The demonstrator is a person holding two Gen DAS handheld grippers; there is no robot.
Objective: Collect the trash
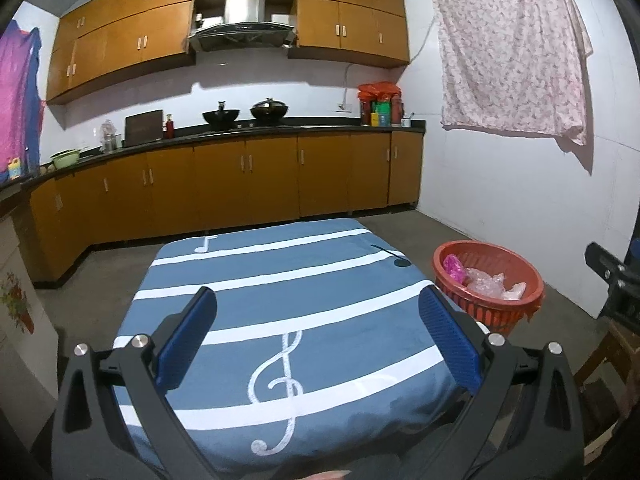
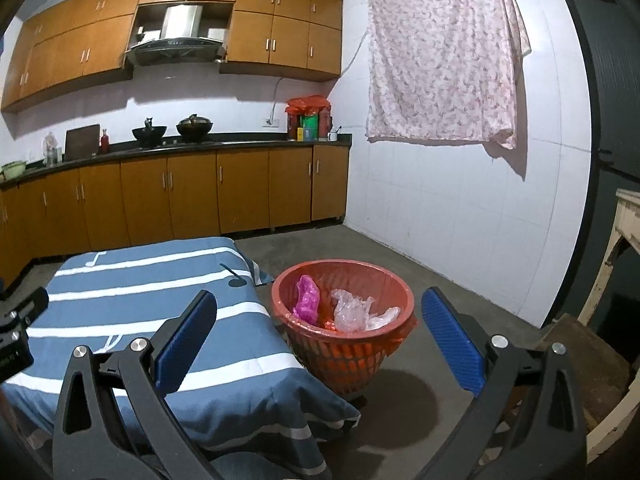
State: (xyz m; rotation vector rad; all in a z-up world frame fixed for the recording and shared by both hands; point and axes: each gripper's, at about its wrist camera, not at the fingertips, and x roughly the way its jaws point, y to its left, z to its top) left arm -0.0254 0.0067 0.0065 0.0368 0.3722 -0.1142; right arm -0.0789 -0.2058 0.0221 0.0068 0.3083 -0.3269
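Left gripper (image 1: pixel 318 314): hovering over the table, its blue pads spread wide and nothing sitting between them.
Right gripper (image 2: pixel 320 320): also spread wide and carrying nothing; it is hanging above the gap between table and bin, pointing toward the bin.
Table (image 1: pixel 320 280): covered by a blue cloth with white stripes and music notes. No scrap is showing on the part of the cloth that either view takes in.
Bin (image 2: pixel 404 292): a red mesh basket standing on the floor (image 2: pixel 460 280) just beside the table's right edge, upright, with an orange liner hanging over its rim.
Trash in bin: a pink wrapper (image 2: pixel 306 298) is leaning against the inner wall on the left, and a clear plastic wad (image 2: pixel 356 312) is lying beside it. A bit of orange is peeking out between them, possibly liner, possibly another scrap; I cannot tell.
Done so far: judging by the contents, at least two pieces are already sitting in the bin.
Left to do: nothing loose is showing on the table or the floor around the bin, so the collecting is looking close to finished, or finished. The near edge of the table is hiding behind the gripper bodies, so a stray piece there cannot be ruled out.
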